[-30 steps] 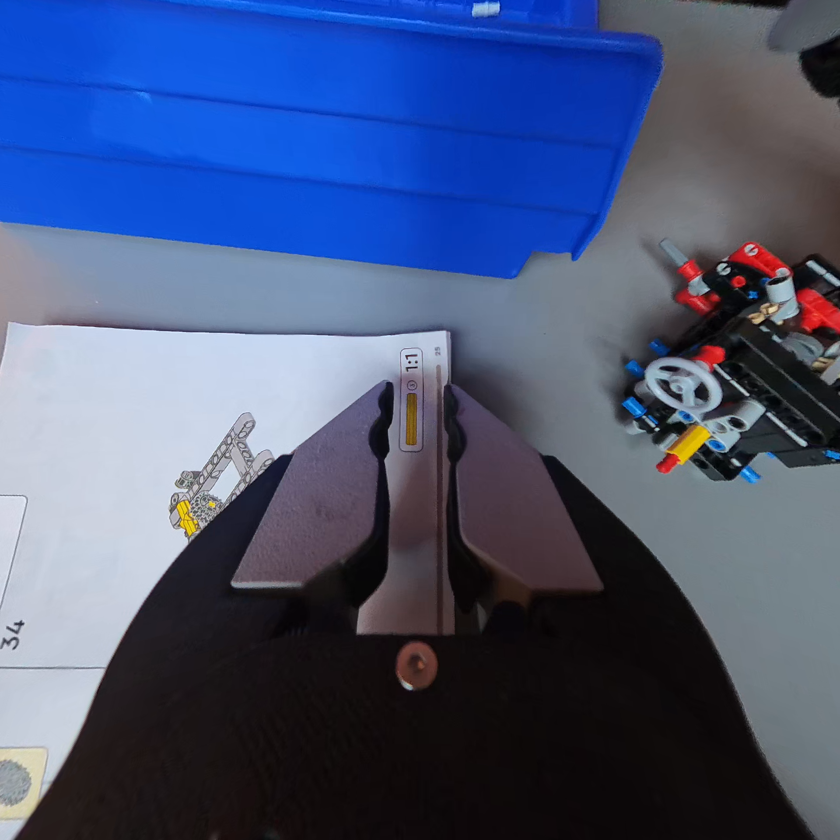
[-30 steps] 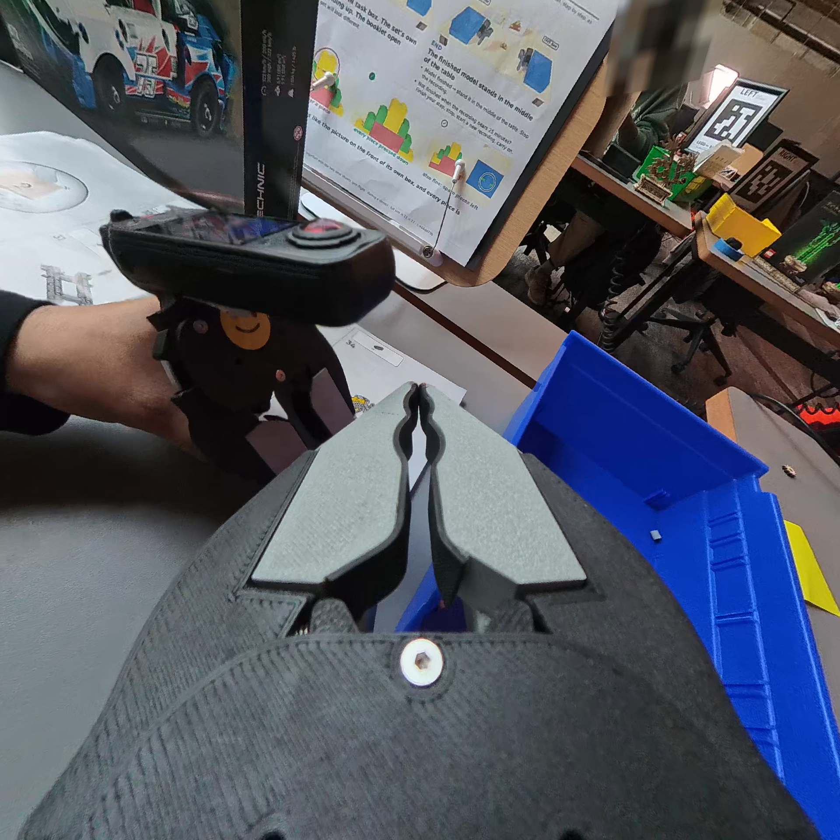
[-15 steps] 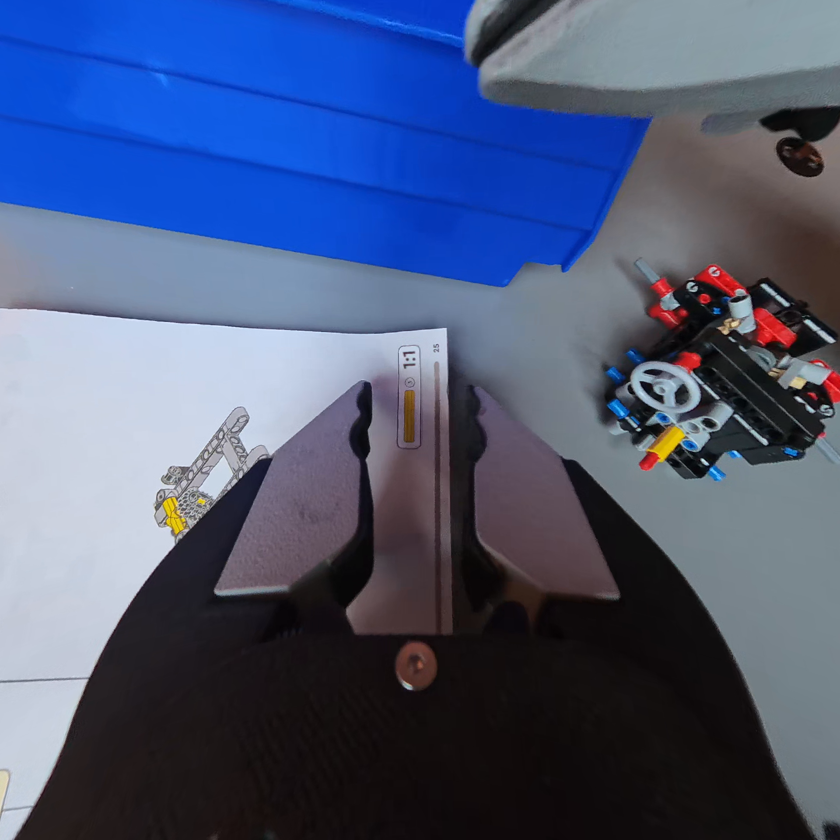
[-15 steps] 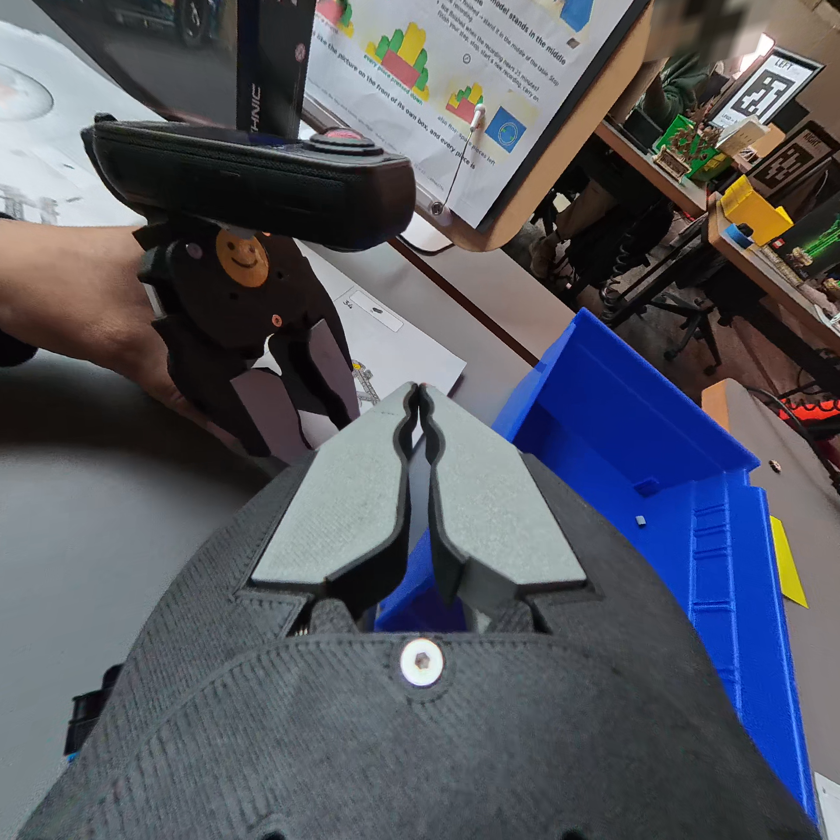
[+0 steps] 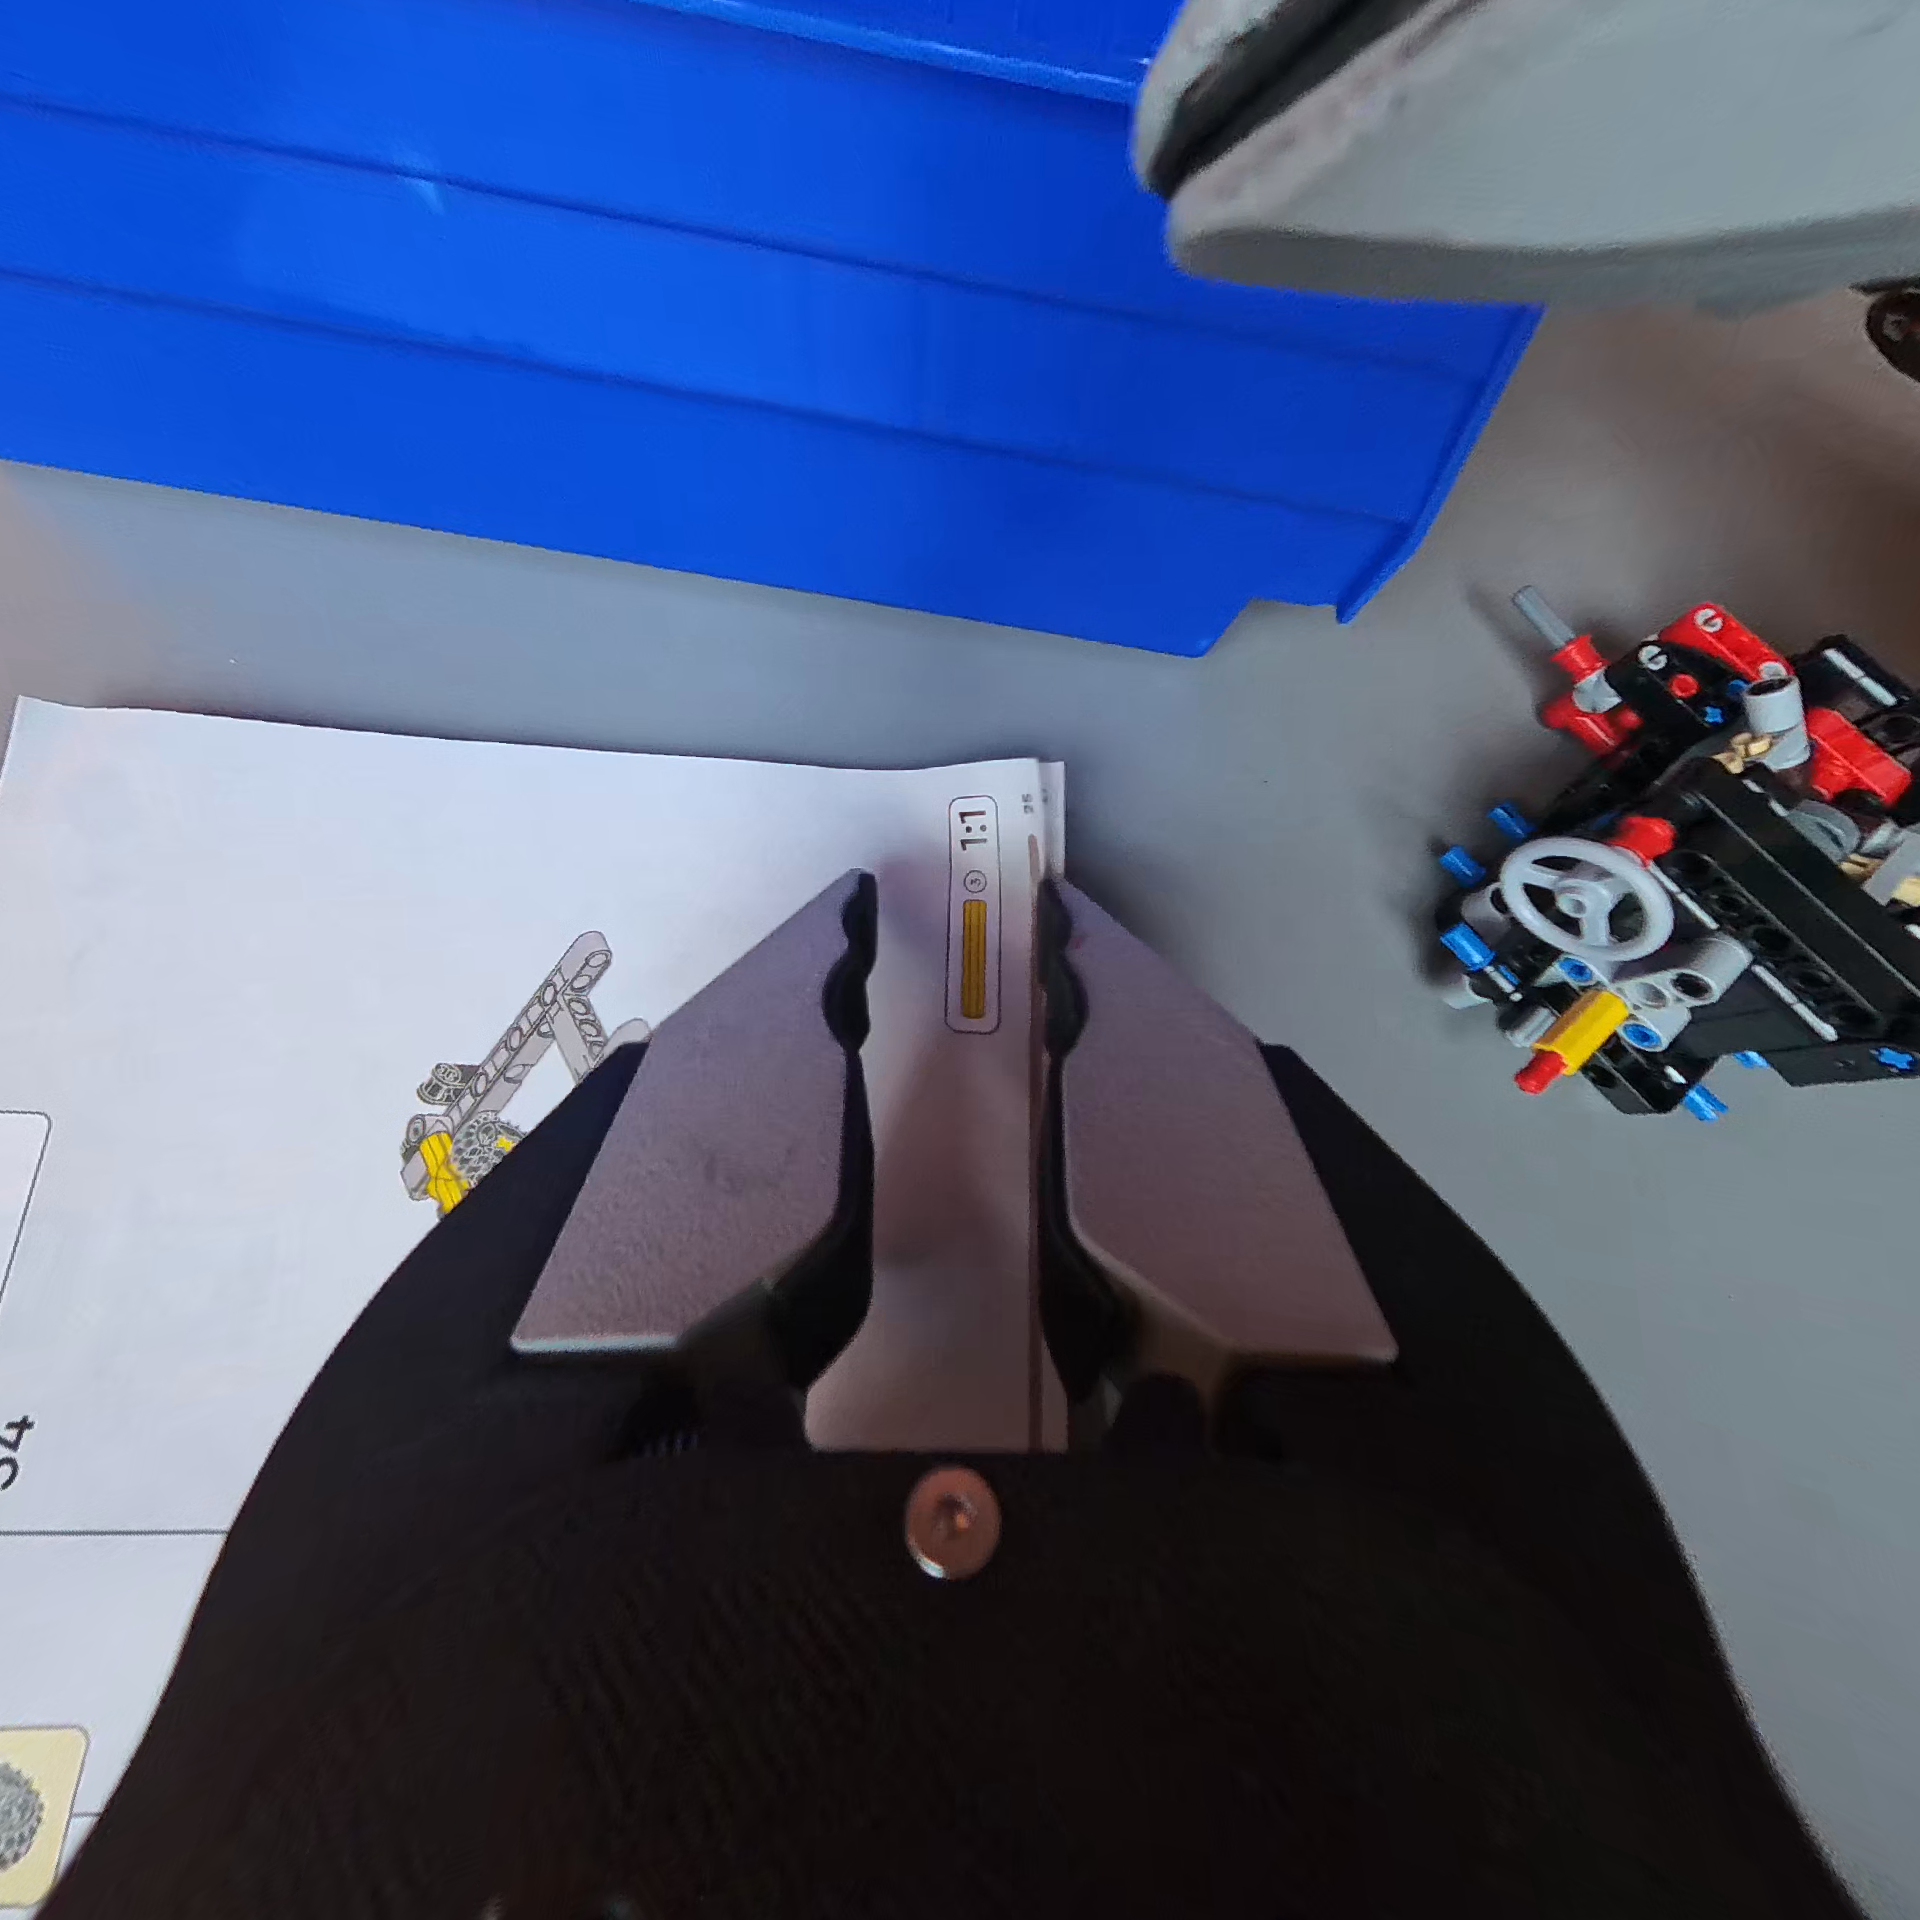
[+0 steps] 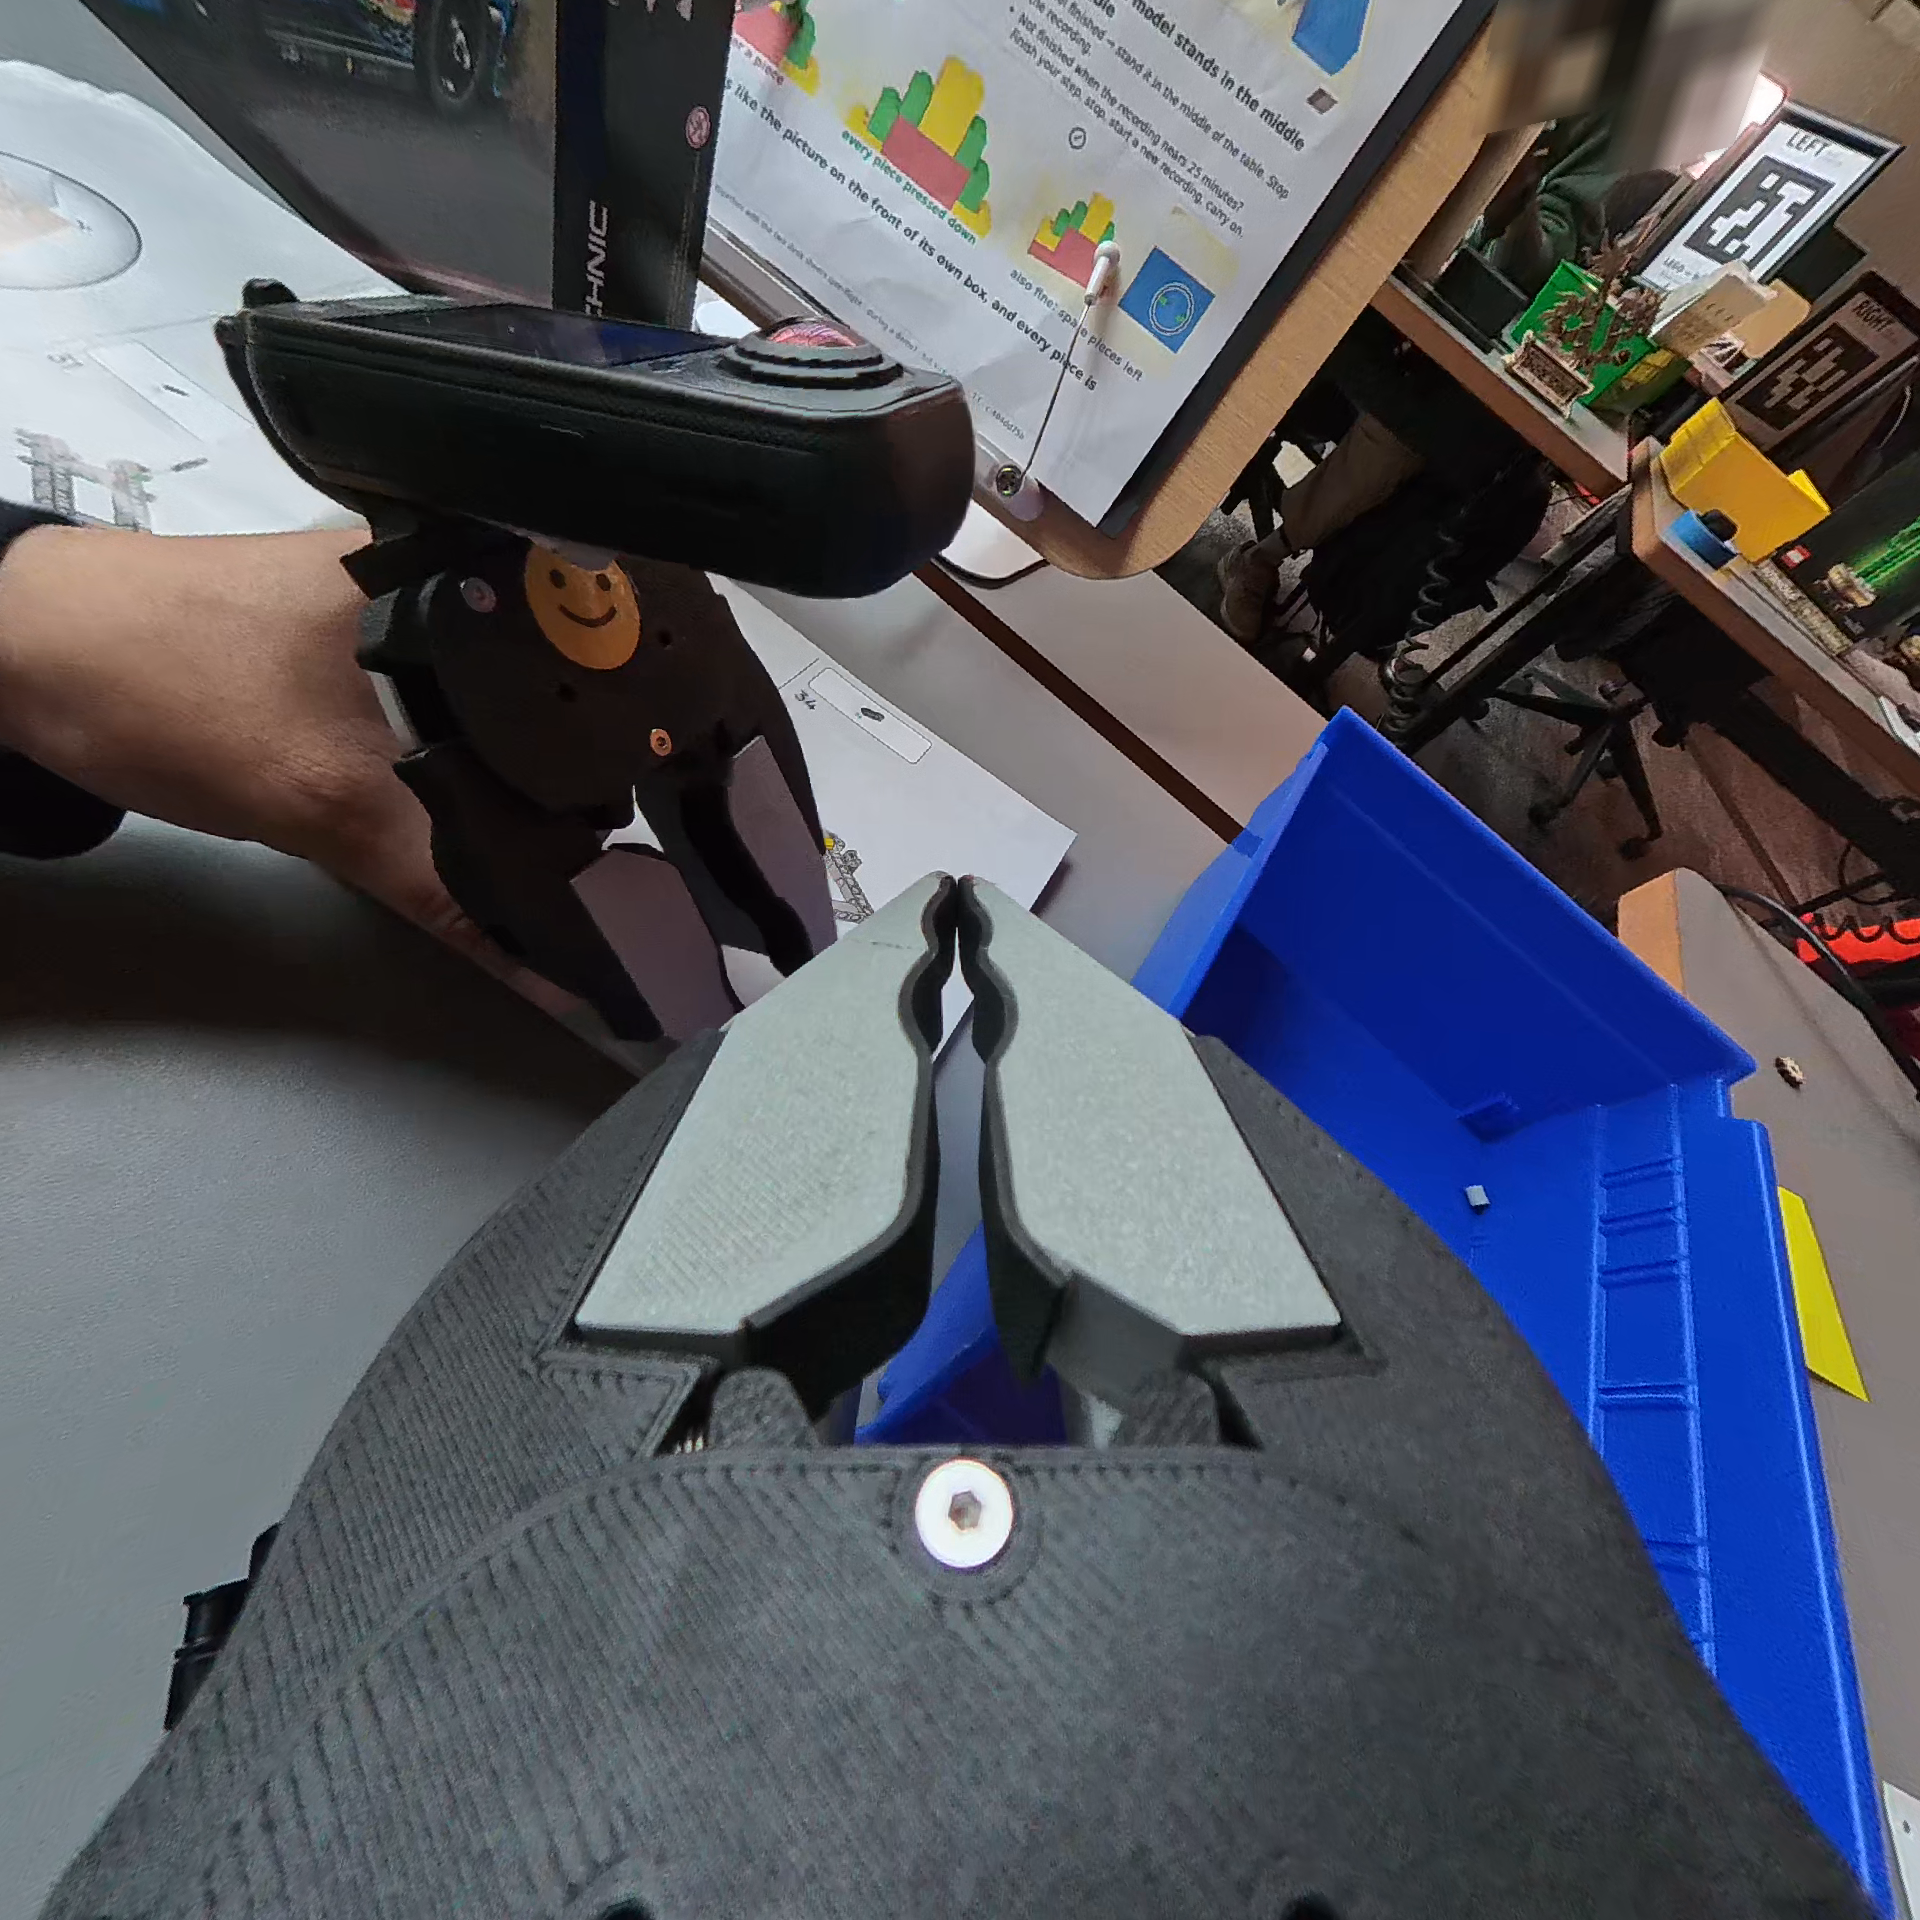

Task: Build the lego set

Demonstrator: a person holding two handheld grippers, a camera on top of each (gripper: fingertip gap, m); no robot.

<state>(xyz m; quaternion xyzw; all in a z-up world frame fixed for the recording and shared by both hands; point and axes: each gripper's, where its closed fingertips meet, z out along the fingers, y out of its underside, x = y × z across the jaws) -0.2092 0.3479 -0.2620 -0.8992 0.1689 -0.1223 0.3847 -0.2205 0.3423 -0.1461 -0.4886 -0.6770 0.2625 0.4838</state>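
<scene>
Left gripper (image 5: 951, 894) jaws part open, empty, over the instruction booklet (image 5: 312, 935) corner, centre frame. Partly built lego model (image 5: 1704, 894) lies to its right at mid-right frame, long axis diagonal; left gripper looks nearer. Right gripper (image 6: 956, 894) tips closed, empty, above blue bin (image 6: 1558, 1195). Bin fills upper frame; path to the model looks unobstructed.

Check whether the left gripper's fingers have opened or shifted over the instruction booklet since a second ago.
Yes. The left gripper has spread its fingers: against the instruction booklet, the gap now clears the printed yellow bar, which it barely framed before. Its tips stay at the same page corner.
</scene>
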